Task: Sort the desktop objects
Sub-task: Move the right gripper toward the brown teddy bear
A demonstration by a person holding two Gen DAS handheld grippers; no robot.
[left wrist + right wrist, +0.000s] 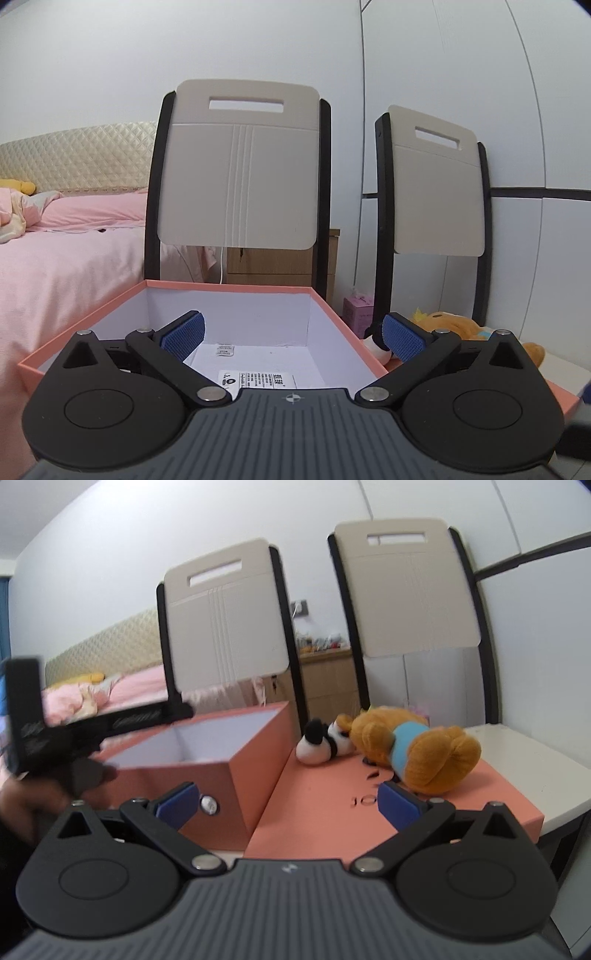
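Left gripper (291,334) over pink box (229,286), jaws spread, empty. Right gripper (288,803) jaws spread, facing plush bear (417,749) on lid (332,794).

Each handheld gripper has a grey ribbed body, two round black hinge housings and black linkage arms fixed with silver screws. The left gripper (291,334) carries blue textured finger pads (183,336) and a small white crosshair mark. The right gripper (288,803) has smooth-looking blue pads (176,802) and a small pale logo.
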